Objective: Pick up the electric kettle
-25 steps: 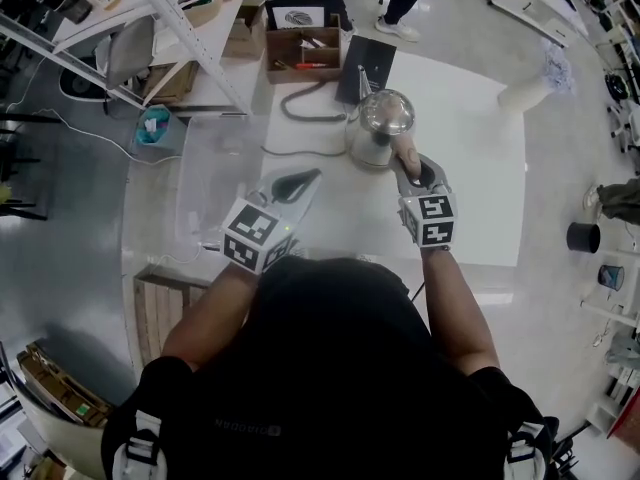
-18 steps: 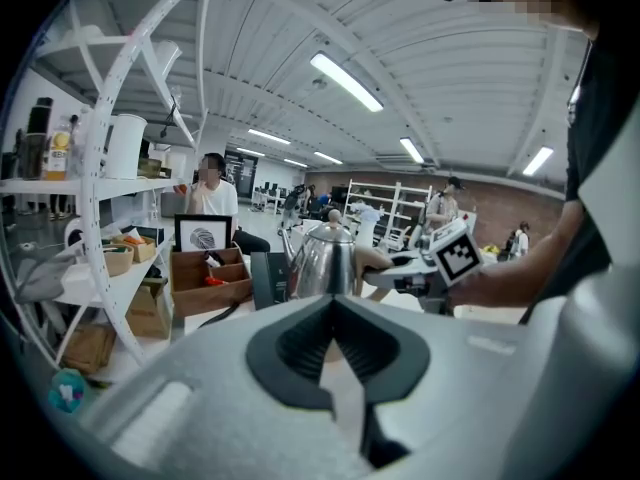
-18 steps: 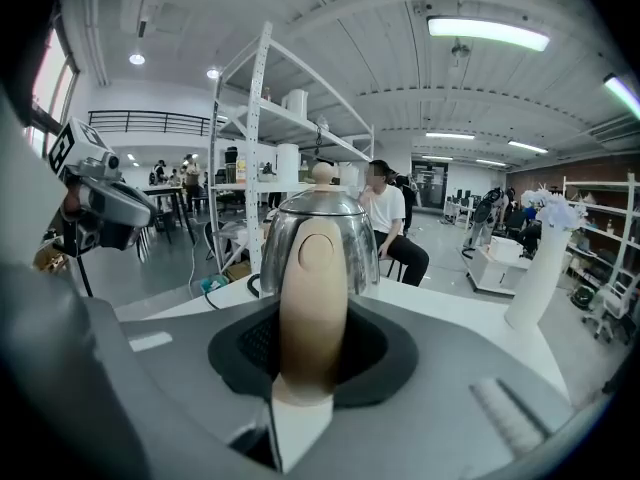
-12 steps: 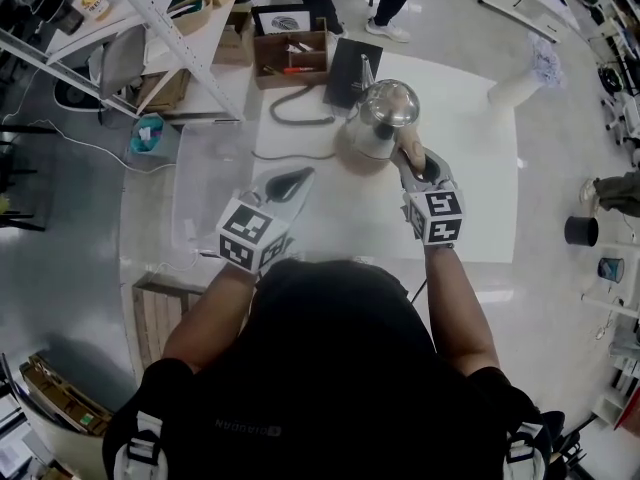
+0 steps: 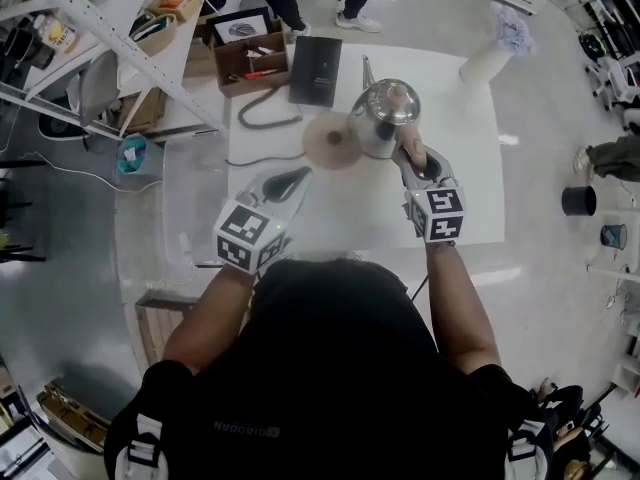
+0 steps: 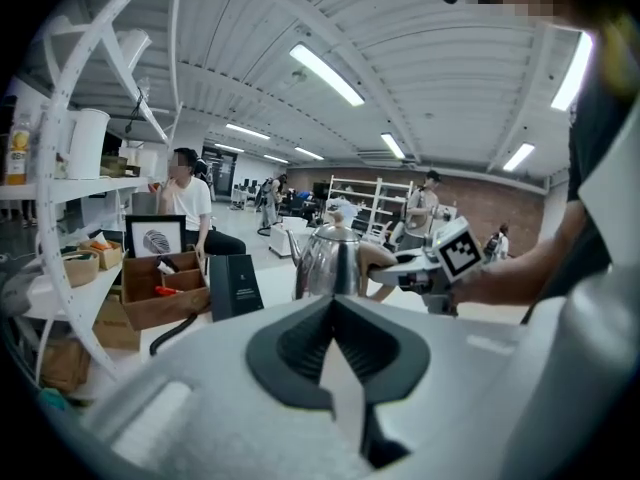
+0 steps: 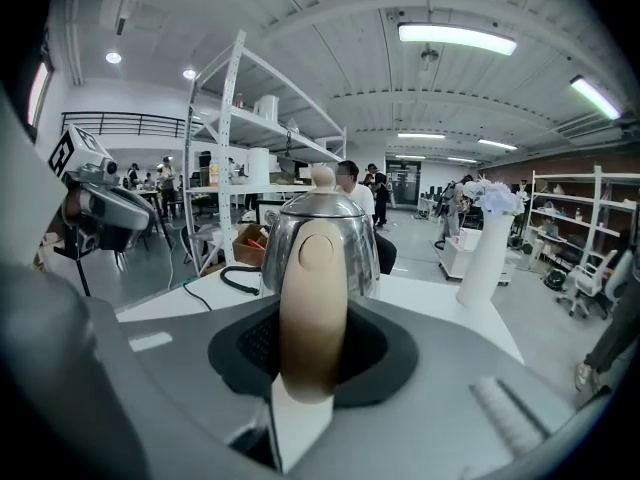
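Head view: electric kettle (image 5: 385, 113) is over the far part of the white bench (image 5: 470, 198), just right of its round base (image 5: 330, 140) and off it. Can't tell if it's clear of the bench. Right gripper (image 5: 414, 165) is at the kettle's beige handle (image 5: 409, 151). Left gripper (image 5: 285, 183) is well apart to the left.

Left gripper view: jaws together, nothing btwn them. Kettle (image 6: 322, 263) is ahead, w/ right gripper (image 6: 395, 273) on its handle.

Right gripper view: jaws clamped on the handle (image 7: 312, 288), one pad each side, about mid-height. Steel body sits right behind.

Handling: rigid, polished steel, prob. slippery, so the handle is the only sensible hold. Water level unknown, so weight is too. The load sits fwd of the handle, so expect it to tip spout-down. The handle is smooth and rounded and could twist in the jaws, so needs a firm squeeze.
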Action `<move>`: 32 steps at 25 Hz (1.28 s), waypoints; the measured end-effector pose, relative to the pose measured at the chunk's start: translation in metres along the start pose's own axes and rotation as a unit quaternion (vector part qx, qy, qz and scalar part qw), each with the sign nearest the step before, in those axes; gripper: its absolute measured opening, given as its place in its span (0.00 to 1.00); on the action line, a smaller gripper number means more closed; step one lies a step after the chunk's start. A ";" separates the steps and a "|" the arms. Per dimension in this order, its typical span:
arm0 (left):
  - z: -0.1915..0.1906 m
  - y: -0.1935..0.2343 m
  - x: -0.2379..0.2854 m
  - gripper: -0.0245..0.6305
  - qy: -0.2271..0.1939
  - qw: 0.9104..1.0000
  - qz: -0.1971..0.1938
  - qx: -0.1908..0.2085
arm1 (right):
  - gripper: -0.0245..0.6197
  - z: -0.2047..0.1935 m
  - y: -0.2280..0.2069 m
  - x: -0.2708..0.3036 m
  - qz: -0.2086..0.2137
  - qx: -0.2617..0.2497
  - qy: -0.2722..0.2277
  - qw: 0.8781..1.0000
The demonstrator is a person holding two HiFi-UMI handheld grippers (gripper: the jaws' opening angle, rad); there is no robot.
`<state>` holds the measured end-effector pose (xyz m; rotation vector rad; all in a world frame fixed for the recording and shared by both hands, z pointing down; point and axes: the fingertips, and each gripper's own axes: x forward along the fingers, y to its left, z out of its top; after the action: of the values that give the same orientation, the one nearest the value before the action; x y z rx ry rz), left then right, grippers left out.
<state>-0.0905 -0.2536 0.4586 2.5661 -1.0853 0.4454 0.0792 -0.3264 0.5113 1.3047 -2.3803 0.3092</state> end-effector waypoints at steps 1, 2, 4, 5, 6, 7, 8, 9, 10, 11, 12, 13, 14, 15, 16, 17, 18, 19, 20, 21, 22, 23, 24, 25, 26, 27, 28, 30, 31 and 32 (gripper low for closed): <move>0.001 -0.003 0.004 0.04 0.001 1.000 -0.002 0.002 | 0.18 -0.002 -0.006 -0.003 -0.004 0.003 0.000 1.000; 0.002 -0.006 0.007 0.04 0.002 1.000 -0.004 0.003 | 0.18 -0.003 -0.011 -0.007 -0.008 0.005 0.000 1.000; 0.004 -0.011 0.014 0.04 0.002 1.000 -0.005 0.004 | 0.18 -0.006 -0.023 -0.013 -0.016 0.008 -0.002 1.000; 0.005 -0.013 0.017 0.04 0.001 1.000 -0.005 0.004 | 0.18 -0.008 -0.030 -0.016 -0.020 0.009 -0.002 1.000; 0.007 -0.016 0.021 0.04 0.001 1.000 -0.006 0.005 | 0.18 -0.010 -0.035 -0.019 -0.024 0.011 -0.002 1.000; 0.008 -0.018 0.024 0.04 0.000 1.000 -0.006 0.005 | 0.18 -0.013 -0.041 -0.021 -0.027 0.013 0.000 1.000; 0.009 -0.021 0.027 0.04 -0.001 1.000 -0.006 0.006 | 0.18 -0.015 -0.047 -0.023 -0.030 0.014 0.001 0.999; 0.010 -0.023 0.030 0.04 -0.001 1.000 -0.006 0.006 | 0.18 -0.016 -0.052 -0.025 -0.033 0.015 0.000 0.999; 0.010 -0.025 0.033 0.04 -0.002 1.000 -0.006 0.006 | 0.18 -0.018 -0.058 -0.026 -0.036 0.016 0.000 0.999; 0.010 -0.027 0.035 0.04 -0.001 1.000 -0.006 0.006 | 0.18 -0.019 -0.063 -0.027 -0.038 0.016 -0.001 0.999; 0.010 -0.030 0.037 0.04 0.000 1.000 -0.006 0.005 | 0.18 -0.020 -0.068 -0.028 -0.041 0.017 -0.001 0.999; 0.009 -0.032 0.039 0.04 0.001 1.000 -0.005 0.004 | 0.18 -0.022 -0.074 -0.029 -0.043 0.018 0.000 0.999; 0.009 -0.034 0.041 0.04 0.001 1.000 -0.004 0.003 | 0.18 -0.023 -0.079 -0.031 -0.046 0.019 0.000 0.999; 0.010 -0.037 0.043 0.04 0.000 1.000 -0.003 0.002 | 0.18 -0.025 -0.085 -0.033 -0.048 0.020 0.000 0.999; 0.010 -0.039 0.045 0.04 0.000 1.000 -0.001 0.001 | 0.18 -0.026 -0.090 -0.034 -0.050 0.021 0.000 0.999; 0.009 -0.042 0.047 0.04 0.001 1.000 0.000 0.001 | 0.18 -0.028 -0.095 -0.036 -0.053 0.021 0.000 0.998; 0.008 -0.044 0.049 0.04 0.002 1.000 0.001 0.000 | 0.18 -0.030 -0.101 -0.037 -0.055 0.022 0.000 0.998; 0.007 -0.046 0.051 0.04 0.003 1.000 0.002 0.000 | 0.18 -0.032 -0.107 -0.038 -0.057 0.023 0.000 0.998; 0.007 -0.048 0.054 0.04 0.003 1.000 0.003 -0.001 | 0.18 -0.034 -0.112 -0.038 -0.060 0.026 0.001 0.998; 0.006 -0.050 0.057 0.04 0.004 1.000 0.003 -0.001 | 0.18 -0.037 -0.118 -0.038 -0.062 0.028 0.004 0.998; 0.005 -0.053 0.059 0.04 0.005 1.000 0.002 -0.001 | 0.18 -0.040 -0.123 -0.039 -0.065 0.031 0.006 0.997; 0.005 -0.056 0.062 0.04 0.005 1.000 0.002 -0.001 | 0.18 -0.043 -0.129 -0.039 -0.068 0.033 0.007 0.997; 0.005 -0.058 0.065 0.04 0.005 1.000 0.001 -0.001 | 0.18 -0.045 -0.135 -0.039 -0.072 0.035 0.008 0.997; 0.006 -0.060 0.068 0.04 0.005 1.000 0.001 -0.001 | 0.18 -0.048 -0.141 -0.039 -0.076 0.037 0.010 0.996; 0.007 -0.061 0.070 0.04 0.004 1.000 0.001 0.000 | 0.18 -0.052 -0.146 -0.038 -0.080 0.039 0.011 0.996; 0.007 -0.063 0.072 0.04 0.004 1.000 0.002 0.000 | 0.18 -0.055 -0.151 -0.038 -0.084 0.041 0.011 0.996; 0.008 -0.064 0.074 0.04 0.003 1.000 0.002 0.001 | 0.18 -0.057 -0.157 -0.037 -0.087 0.042 0.011 0.995; 0.009 -0.067 0.077 0.04 0.004 1.000 0.002 0.003 | 0.18 -0.062 -0.165 -0.038 -0.092 0.045 0.012 0.995; 0.010 -0.069 0.078 0.04 0.006 1.000 0.003 0.003 | 0.18 -0.063 -0.168 -0.039 -0.094 0.047 0.013 0.994; 0.010 -0.071 0.078 0.04 0.007 1.000 0.004 0.003 | 0.18 -0.065 -0.171 -0.039 -0.096 0.048 0.013 0.994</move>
<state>0.0145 -0.2603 0.4693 2.5603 -1.0919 0.4685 0.2577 -0.3641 0.5509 1.5493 -2.2207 0.3846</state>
